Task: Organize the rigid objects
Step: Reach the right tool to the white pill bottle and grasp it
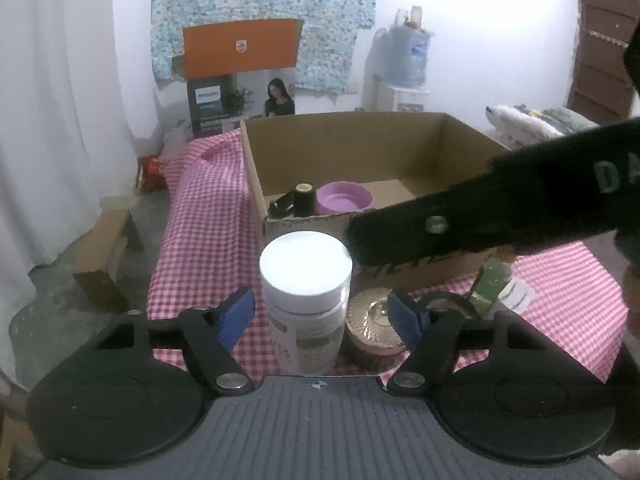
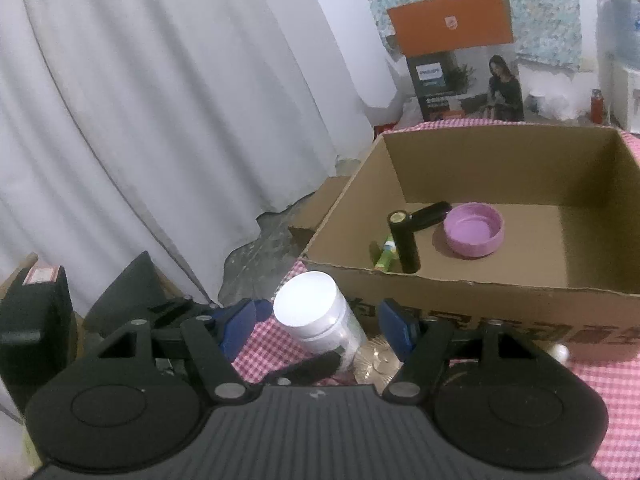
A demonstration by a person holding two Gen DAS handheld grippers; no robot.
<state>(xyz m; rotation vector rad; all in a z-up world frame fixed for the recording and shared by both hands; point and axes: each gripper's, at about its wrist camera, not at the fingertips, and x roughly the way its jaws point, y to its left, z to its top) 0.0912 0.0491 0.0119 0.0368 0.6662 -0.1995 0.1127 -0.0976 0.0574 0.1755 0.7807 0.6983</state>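
A clear jar with a white lid point(image 1: 306, 276) stands on the pink checked cloth between the open fingers of my left gripper point(image 1: 322, 318), which does not touch it. A round gold tin point(image 1: 370, 326) sits just right of the jar. The right gripper's black arm point(image 1: 480, 216) crosses above. In the right wrist view my right gripper point(image 2: 318, 330) is open above the same jar point(image 2: 316, 316). The cardboard box point(image 2: 480, 292) holds a purple bowl point(image 2: 474, 236), a black cylinder point(image 2: 404, 244), a black item and a green tube point(image 2: 385, 256).
A green bottle point(image 1: 492, 284) and a clear item lie right of the tin. The table point(image 1: 200, 240) drops off at its left edge to the floor, where a small cardboard piece stands. A white curtain hangs at the left. An orange box stands behind.
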